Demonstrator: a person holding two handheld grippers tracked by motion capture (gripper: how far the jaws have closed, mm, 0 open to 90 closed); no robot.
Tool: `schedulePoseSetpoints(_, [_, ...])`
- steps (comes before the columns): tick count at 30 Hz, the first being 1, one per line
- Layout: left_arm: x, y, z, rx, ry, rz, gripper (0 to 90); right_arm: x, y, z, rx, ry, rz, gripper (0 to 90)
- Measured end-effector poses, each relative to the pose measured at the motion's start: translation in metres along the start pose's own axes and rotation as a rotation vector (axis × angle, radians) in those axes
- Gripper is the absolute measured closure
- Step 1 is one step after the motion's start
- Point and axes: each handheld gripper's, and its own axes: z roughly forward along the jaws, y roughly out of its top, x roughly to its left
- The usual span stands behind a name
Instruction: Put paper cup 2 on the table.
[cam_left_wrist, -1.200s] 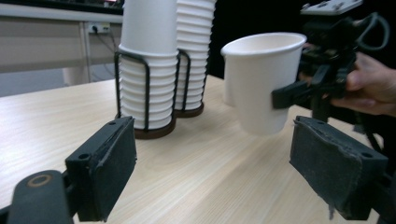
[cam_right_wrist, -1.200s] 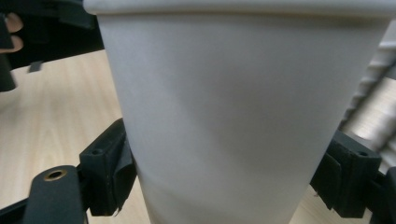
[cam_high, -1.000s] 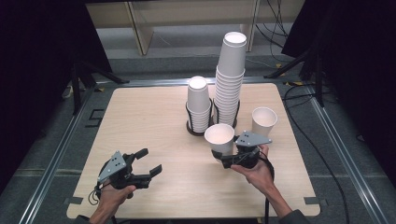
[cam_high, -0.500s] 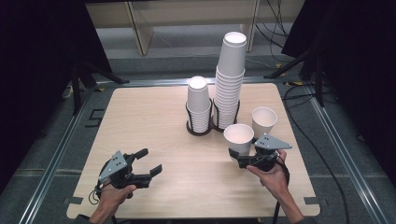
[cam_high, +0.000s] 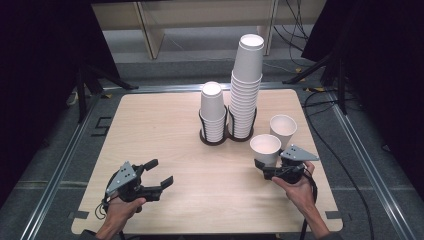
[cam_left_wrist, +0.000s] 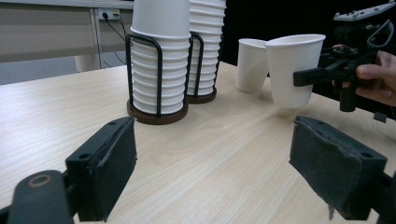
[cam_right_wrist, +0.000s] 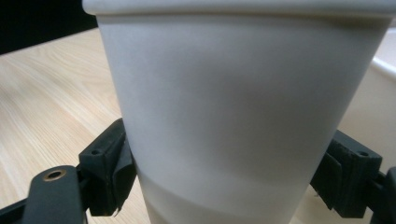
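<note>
My right gripper (cam_high: 264, 163) is shut on a white paper cup (cam_high: 265, 147), its black jaws pressing both sides of the cup wall (cam_right_wrist: 233, 116). In the left gripper view this held cup (cam_left_wrist: 294, 70) hangs upright just above the wooden table, close beside a second loose cup (cam_left_wrist: 250, 65). That loose cup (cam_high: 283, 129) stands at the table's right. My left gripper (cam_high: 161, 172) rests low at the front left, open, with nothing between its jaws (cam_left_wrist: 215, 172).
A black wire holder (cam_high: 220, 136) at the table's middle carries a short cup stack (cam_high: 212, 112) and a tall cup stack (cam_high: 246, 85). The table's metal edge frame (cam_high: 60, 170) runs around it. Bare wood (cam_high: 150, 125) spreads to the left.
My right gripper has carried the cup to the right, from in front of the stacks to beside the loose cup. The left gripper has stayed still.
</note>
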Motion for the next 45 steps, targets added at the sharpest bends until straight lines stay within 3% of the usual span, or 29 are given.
schedulePoseSetpoints(2, [0.000, 0.000, 0.000, 0.001, -0.001, 0.001, 14.3, -0.003, -0.002, 0.001, 0.006, -0.017, -0.016, 18.9])
schedulePoseSetpoints(8, [0.000, 0.000, 0.000, 0.010, -0.002, -0.001, 14.3, -0.004, -0.007, 0.011, 0.008, 0.002, -0.033, 18.8])
schedulePoseSetpoints(10, [-0.001, 0.000, 0.000, 0.007, -0.006, -0.003, 14.3, -0.005, -0.008, 0.012, 0.033, -0.011, -0.050, 18.8])
schedulePoseSetpoints(14, [-0.001, 0.000, 0.001, 0.008, -0.008, -0.002, 14.3, -0.008, -0.011, 0.014, 0.065, -0.015, -0.048, 18.7])
schedulePoseSetpoints(19, [-0.001, 0.000, 0.001, 0.014, -0.008, -0.002, 14.3, -0.012, -0.013, 0.015, 0.058, -0.009, -0.057, 18.3])
schedulePoseSetpoints(22, [-0.001, 0.000, 0.001, 0.015, -0.008, -0.003, 14.3, -0.012, -0.014, 0.014, 0.070, 0.011, -0.022, 17.9])
schedulePoseSetpoints(24, [-0.001, 0.000, 0.001, 0.010, -0.012, -0.003, 14.3, -0.013, -0.014, 0.013, 0.063, -0.013, -0.057, 17.6])
schedulePoseSetpoints(26, [-0.001, 0.000, 0.001, 0.009, -0.011, -0.003, 14.3, -0.009, -0.016, 0.012, 0.118, -0.009, 0.008, 17.3])
schedulePoseSetpoints(27, [-0.001, 0.000, 0.001, 0.009, -0.011, -0.002, 14.3, -0.013, -0.016, 0.013, 0.113, -0.015, -0.049, 17.2])
schedulePoseSetpoints(30, [-0.001, 0.000, 0.000, 0.010, -0.012, -0.004, 14.3, -0.012, -0.017, 0.015, 0.122, -0.008, -0.040, 16.0])
schedulePoseSetpoints(31, [-0.001, 0.000, 0.000, 0.010, -0.012, -0.002, 14.3, -0.010, -0.018, 0.013, 0.142, -0.023, 0.001, 15.2])
schedulePoseSetpoints(32, [-0.001, 0.000, 0.000, 0.009, -0.012, -0.002, 14.3, -0.012, -0.018, 0.014, 0.140, -0.009, -0.012, 15.7])
schedulePoseSetpoints(33, [-0.001, 0.000, 0.000, 0.010, -0.012, -0.003, 14.3, -0.013, -0.018, 0.012, 0.149, -0.031, -0.025, 15.5])
schedulePoseSetpoints(34, [-0.001, 0.000, 0.000, 0.009, -0.012, -0.005, 14.3, -0.011, -0.018, 0.012, 0.167, -0.012, -0.002, 15.6])
schedulePoseSetpoints(37, [-0.001, -0.001, 0.001, -0.014, -0.026, -0.005, 14.3, -0.012, -0.017, 0.007, 0.144, -0.015, -0.025, 15.4])
schedulePoseSetpoints(38, [0.000, -0.001, 0.001, -0.014, -0.027, -0.005, 14.3, -0.008, -0.017, 0.004, 0.167, -0.025, 0.014, 15.5])
schedulePoseSetpoints(39, [0.000, -0.001, 0.001, -0.014, -0.027, -0.003, 14.3, -0.010, -0.017, 0.002, 0.172, -0.018, -0.011, 15.5])
schedulePoseSetpoints(40, [0.000, -0.001, 0.001, -0.012, -0.026, -0.001, 14.3, -0.008, -0.019, 0.000, 0.166, -0.020, 0.003, 15.5])
schedulePoseSetpoints(41, [0.000, -0.002, 0.001, -0.007, -0.023, -0.003, 14.3, -0.009, -0.020, -0.002, 0.155, -0.012, -0.016, 15.4])
schedulePoseSetpoints(42, [-0.001, -0.001, -0.001, 0.018, -0.009, 0.001, 14.3, -0.007, -0.020, -0.005, 0.163, -0.019, -0.005, 15.5])
schedulePoseSetpoints(45, [0.000, -0.002, -0.001, 0.019, -0.005, 0.005, 14.3, -0.003, -0.023, -0.012, 0.191, -0.009, 0.024, 15.8])
